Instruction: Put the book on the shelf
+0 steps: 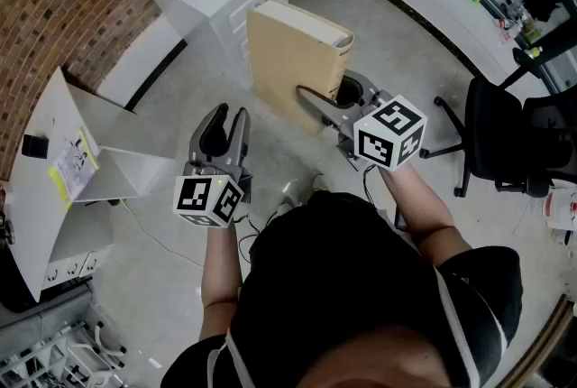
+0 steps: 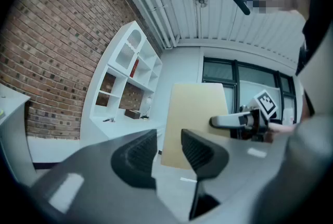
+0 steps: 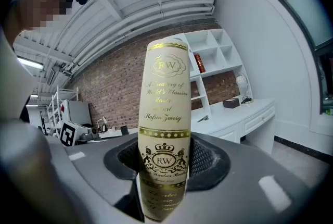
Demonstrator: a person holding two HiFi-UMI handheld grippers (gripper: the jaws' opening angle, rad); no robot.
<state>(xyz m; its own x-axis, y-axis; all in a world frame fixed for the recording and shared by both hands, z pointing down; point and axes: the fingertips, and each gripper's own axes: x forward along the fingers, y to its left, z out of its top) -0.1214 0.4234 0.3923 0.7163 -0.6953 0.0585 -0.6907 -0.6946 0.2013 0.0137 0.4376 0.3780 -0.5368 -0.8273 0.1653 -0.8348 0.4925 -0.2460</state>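
Right gripper [image 1: 329,99]: jaws clamped on the lower spine of a cream hardback book with gilt lettering [image 3: 165,92]. The right gripper view shows a ribbed pad pressing on each side of the spine. The book stands upright in the air, clear of the floor.

Landmark: a white shelf unit with open compartments and a low counter [image 2: 130,74], set against a red brick wall [image 2: 57,46]. The book is in front of this unit, on the person's side, apart from it and in none of its compartments.

Left gripper [image 1: 225,120]: jaws parted by a moderate gap, with nothing between the pads. It is held farther from the shelf unit than the book and points toward the unit.

Contents of the unit: a red upright book [image 2: 135,67] stands in an upper compartment. A small dark box [image 2: 132,113] sits on the counter below the compartments.

Surroundings: a black swivel office chair [image 1: 505,143] stands well apart from the shelf unit, off to the person's right. A white desk [image 1: 54,215] lies off to the person's left, near the same brick wall as the unit.
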